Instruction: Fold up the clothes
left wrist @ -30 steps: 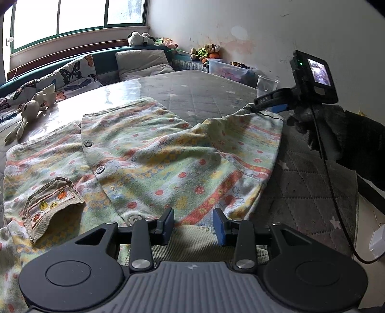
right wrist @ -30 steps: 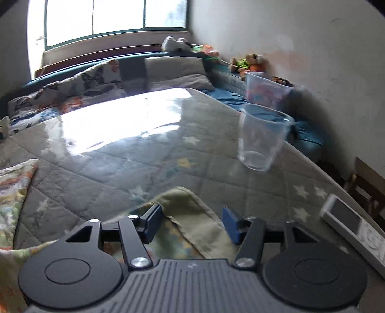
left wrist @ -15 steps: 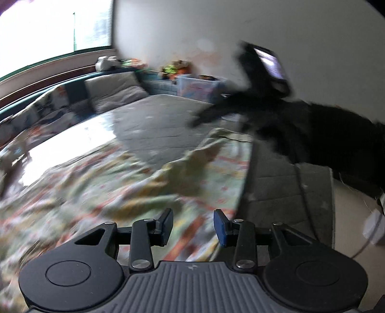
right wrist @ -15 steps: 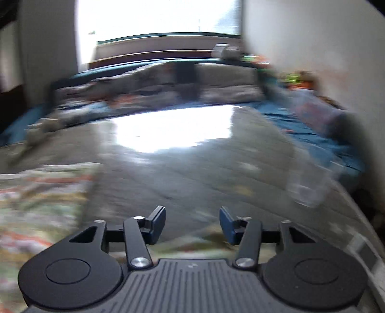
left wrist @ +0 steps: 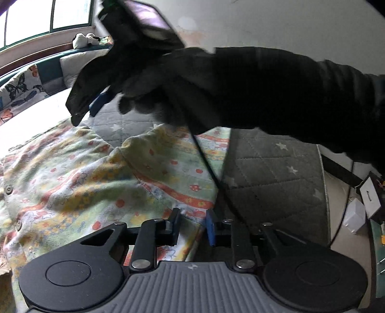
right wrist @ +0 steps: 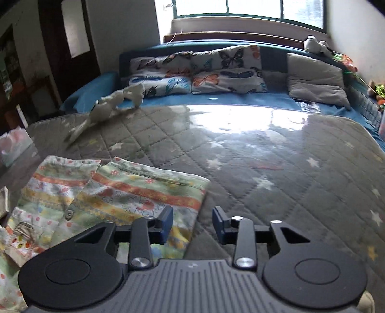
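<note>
The patterned shirt (left wrist: 101, 178) you are folding lies spread on the grey star-quilted mattress (left wrist: 276, 168), filling the left and centre of your left wrist view, its yellow-green cloth crossed by orange bands, with two buttons (left wrist: 9, 189) showing at the far left edge; in your right wrist view the same shirt (right wrist: 134, 192) sits in the lower left, lying flat with a neat folded edge running toward the centre of the frame and a small pocket (right wrist: 21, 228) near the left border. Your left gripper (left wrist: 192, 226) hovers low over the shirt's near right edge with its jaws apart and nothing between them, the cloth visible through the gap. Your right gripper (right wrist: 192, 224) is likewise parted and holding nothing, its left finger over the shirt's edge and its right finger over bare mattress (right wrist: 276, 168). Across the top of the left wrist view your gloved right hand (left wrist: 173, 79) and dark sleeve reach over the shirt, carrying the other gripper toward the upper left, a black cable (left wrist: 209, 173) trailing down from it. Beyond the mattress, butterfly-print cushions (right wrist: 216, 69) and a grey pillow (right wrist: 315, 77) line the blue bench under the window (right wrist: 240, 7), and a white plush toy (right wrist: 113, 103) lies at the mattress's upper left corner
</note>
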A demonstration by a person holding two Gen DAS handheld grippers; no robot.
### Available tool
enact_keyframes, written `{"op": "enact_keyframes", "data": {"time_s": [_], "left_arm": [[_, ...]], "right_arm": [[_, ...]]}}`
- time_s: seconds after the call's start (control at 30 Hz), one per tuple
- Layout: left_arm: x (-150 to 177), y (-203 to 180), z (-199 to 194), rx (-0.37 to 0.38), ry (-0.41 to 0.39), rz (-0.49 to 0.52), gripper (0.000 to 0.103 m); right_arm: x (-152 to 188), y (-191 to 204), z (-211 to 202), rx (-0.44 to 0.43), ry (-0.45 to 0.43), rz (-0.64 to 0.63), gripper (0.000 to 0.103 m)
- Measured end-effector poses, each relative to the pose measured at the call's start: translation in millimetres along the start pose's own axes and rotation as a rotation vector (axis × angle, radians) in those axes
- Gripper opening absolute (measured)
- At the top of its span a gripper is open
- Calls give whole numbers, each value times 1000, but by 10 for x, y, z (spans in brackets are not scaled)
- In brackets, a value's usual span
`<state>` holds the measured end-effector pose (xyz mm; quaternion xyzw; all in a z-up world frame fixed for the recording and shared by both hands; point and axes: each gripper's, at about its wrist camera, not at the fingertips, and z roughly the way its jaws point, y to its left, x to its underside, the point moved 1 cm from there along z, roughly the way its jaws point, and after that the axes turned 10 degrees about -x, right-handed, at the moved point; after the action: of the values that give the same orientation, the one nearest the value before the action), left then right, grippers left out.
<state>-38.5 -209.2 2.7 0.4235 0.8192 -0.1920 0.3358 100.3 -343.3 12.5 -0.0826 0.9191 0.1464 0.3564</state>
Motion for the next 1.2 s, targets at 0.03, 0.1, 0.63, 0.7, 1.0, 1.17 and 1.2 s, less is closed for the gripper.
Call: {"op": "enact_keyframes", "data": {"time_s": [0.03,0.1,0.63,0.7,1.0,1.17,1.2], "left_arm": [[0,6,3,4,0,1,23],[6,23,6,18,0,-3,23],[37,-23,-23,14,-15,-8,27],[45,-30,-72,0,-21,-11,30],[233,284,-713,-159,-113,-148,47],[548,817,-1144,-323,-137,-331,46],[616,933,-1205,-353,-133,-369,46]], "right_arm": [[-6,0,54,-3,9,0,19],[-10,-16,134,-4,20,0,6],[-154,-50,89,63,-29,-28,11],[-110,-26,-104,71,-40,-33,14],[586,124,-888,120,-69,-27,46],[1074,122,-1141,185,-92,14,53],[1152,104,-1173,193,-96,32,53]]}}
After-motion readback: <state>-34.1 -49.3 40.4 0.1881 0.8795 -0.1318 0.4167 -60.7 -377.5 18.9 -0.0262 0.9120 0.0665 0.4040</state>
